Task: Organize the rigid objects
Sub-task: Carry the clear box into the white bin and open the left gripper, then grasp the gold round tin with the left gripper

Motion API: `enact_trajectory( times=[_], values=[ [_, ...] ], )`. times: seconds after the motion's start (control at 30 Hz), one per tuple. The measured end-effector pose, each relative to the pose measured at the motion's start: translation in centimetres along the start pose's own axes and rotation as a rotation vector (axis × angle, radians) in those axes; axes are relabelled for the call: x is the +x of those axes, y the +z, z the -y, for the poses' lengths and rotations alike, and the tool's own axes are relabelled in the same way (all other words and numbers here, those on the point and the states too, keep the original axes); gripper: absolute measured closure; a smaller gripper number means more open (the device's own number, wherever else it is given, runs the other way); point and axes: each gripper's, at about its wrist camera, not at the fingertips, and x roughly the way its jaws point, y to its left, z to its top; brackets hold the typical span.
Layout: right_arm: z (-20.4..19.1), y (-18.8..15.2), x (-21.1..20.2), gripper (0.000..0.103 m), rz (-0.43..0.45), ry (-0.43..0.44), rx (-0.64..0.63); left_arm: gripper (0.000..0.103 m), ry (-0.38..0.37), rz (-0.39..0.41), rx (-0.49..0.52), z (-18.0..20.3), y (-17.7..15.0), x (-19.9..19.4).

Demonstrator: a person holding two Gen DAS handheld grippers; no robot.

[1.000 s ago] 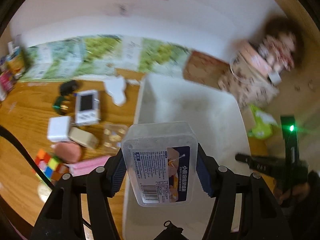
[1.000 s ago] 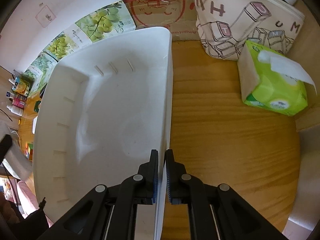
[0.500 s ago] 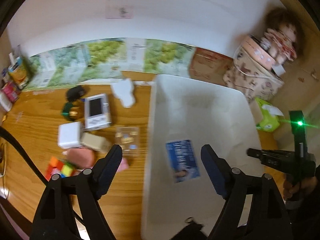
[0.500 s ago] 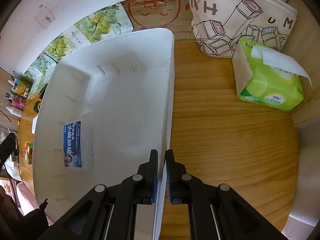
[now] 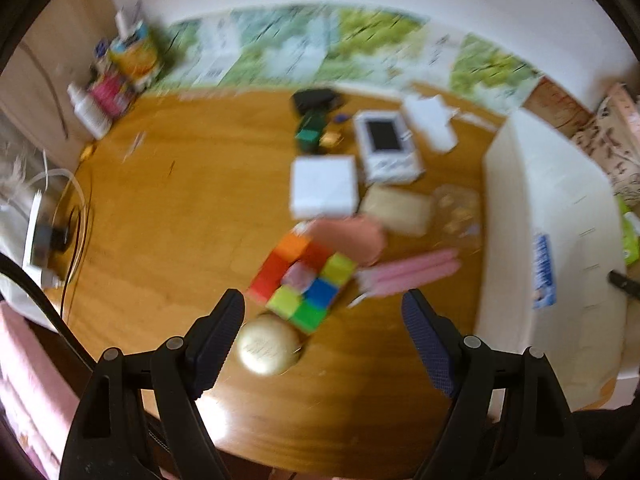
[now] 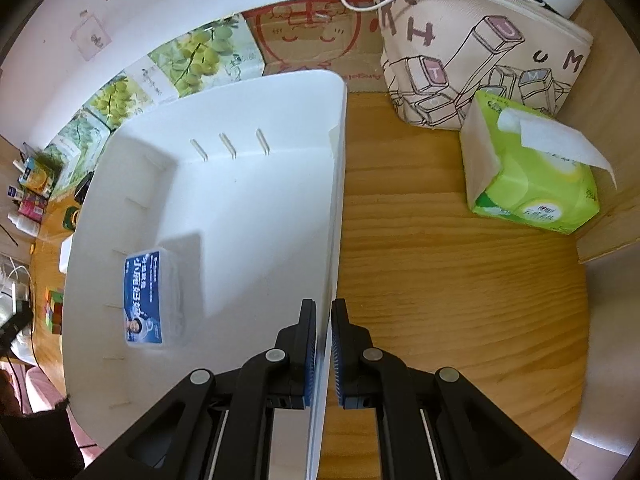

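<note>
Inside the white bin (image 6: pixel 224 208), against its left wall, lies the clear box (image 6: pixel 150 300) with a blue Chinese-print label, floor bare around it. Right gripper (image 6: pixel 324 344) pinches the bin's right rim. Left gripper (image 5: pixel 322 334), jaws just opened wide and empty, hangs over the colour cube (image 5: pixel 302 280) amid clutter.

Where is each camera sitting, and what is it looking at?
Left wrist view: sits on the left gripper, looking steeply down at the wooden table, with a colourful cube and a round gold lid ahead of its open black fingers.
Right wrist view: sits on the right gripper, looking down along the white bin; its black fingers are shut on the bin's wall.
Shared: both see the white bin and the blue-labelled clear box lying in it.
</note>
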Motion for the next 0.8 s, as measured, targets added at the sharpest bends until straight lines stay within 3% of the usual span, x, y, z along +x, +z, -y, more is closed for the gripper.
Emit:
enact_trajectory(
  times=[0.27, 0.5, 0.63, 0.8],
  values=[
    [-0.4, -0.2, 0.2, 0.095, -0.004, -0.023, 0.014, 0.02, -0.004, -0.18, -0.113, -2.7, -2.0, 4.8],
    [-0.4, -0.5, 0.3, 0.095, -0.016, -0.028, 0.028, 0.022, -0.014, -0.19, -0.153, -3.2, -2.4, 6.7],
    [-0.4, -0.6, 0.2, 0.095, -0.019, -0.035, 0.023, 0.032, -0.004, -0.183, -0.15, -3.3, -2.3, 7.1],
    [-0.6, -0.5, 0.3, 0.095, -0.025, -0.042, 0.018, 0.06, 0.016, -0.181, -0.119, -3.2, -2.1, 6.8]
  ],
)
